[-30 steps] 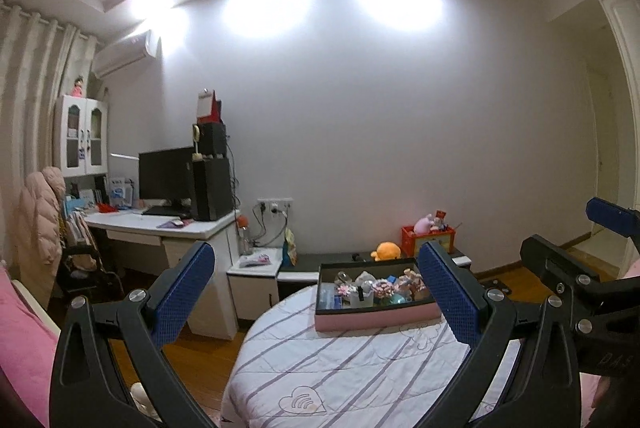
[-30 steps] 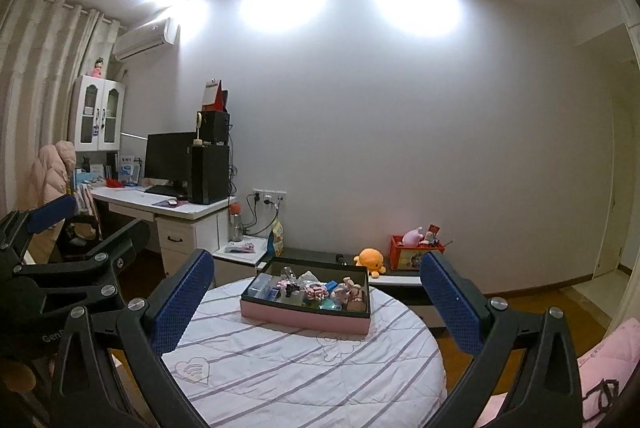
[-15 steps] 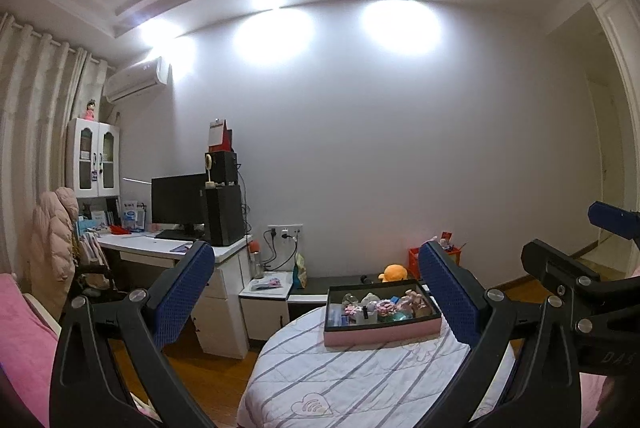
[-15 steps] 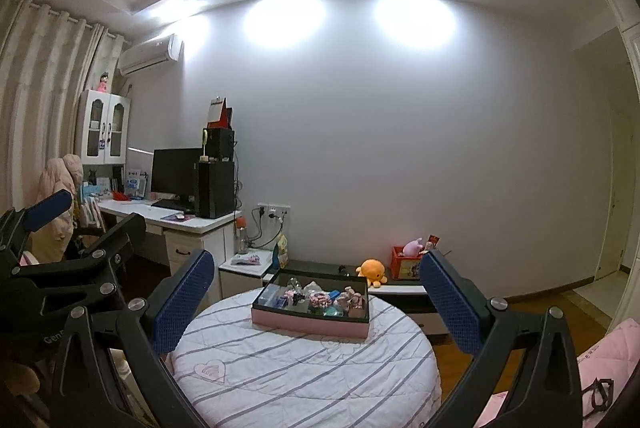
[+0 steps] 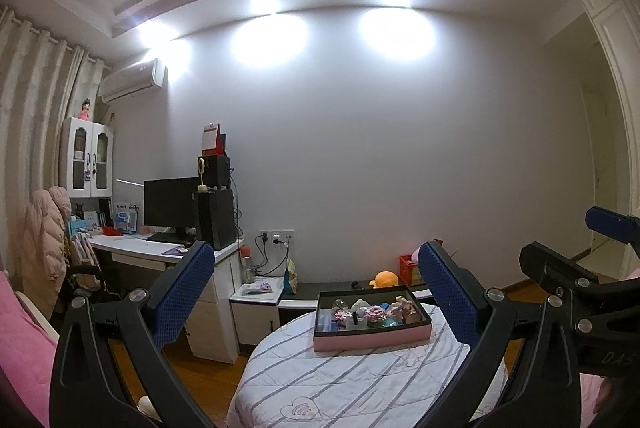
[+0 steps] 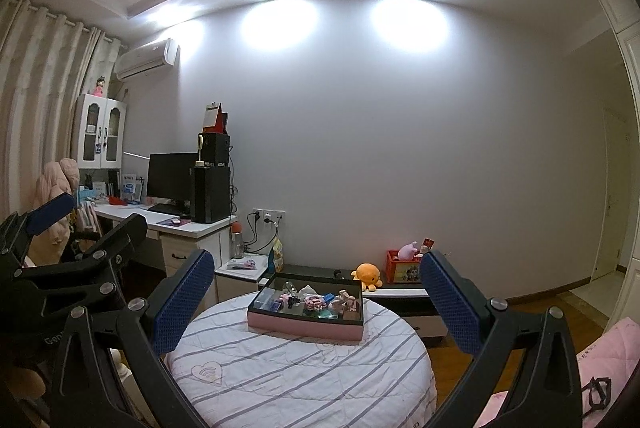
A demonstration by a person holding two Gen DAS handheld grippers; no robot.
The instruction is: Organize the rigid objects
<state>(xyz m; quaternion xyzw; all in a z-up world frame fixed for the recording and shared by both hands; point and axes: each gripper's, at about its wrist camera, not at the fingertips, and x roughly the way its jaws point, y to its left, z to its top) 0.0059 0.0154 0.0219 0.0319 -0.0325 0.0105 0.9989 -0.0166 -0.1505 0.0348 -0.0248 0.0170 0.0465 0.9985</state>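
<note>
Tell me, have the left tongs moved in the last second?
Yes. The left tongs backed away and tilted up: the pink tray looks smaller and more ceiling shows.

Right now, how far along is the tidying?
Barely begun, it seems. Done: nothing visibly sorted; small items sit jumbled in the pink tray on the round table. In hand: nothing; left gripper and right gripper are open and empty. Left: all sorting.

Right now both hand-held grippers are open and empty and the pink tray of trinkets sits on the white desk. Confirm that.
Not quite. The pink tray sits on the round striped table, not the white desk, as the right wrist view shows. Both the left hand-held gripper and right hand-held gripper are open and empty.
</note>
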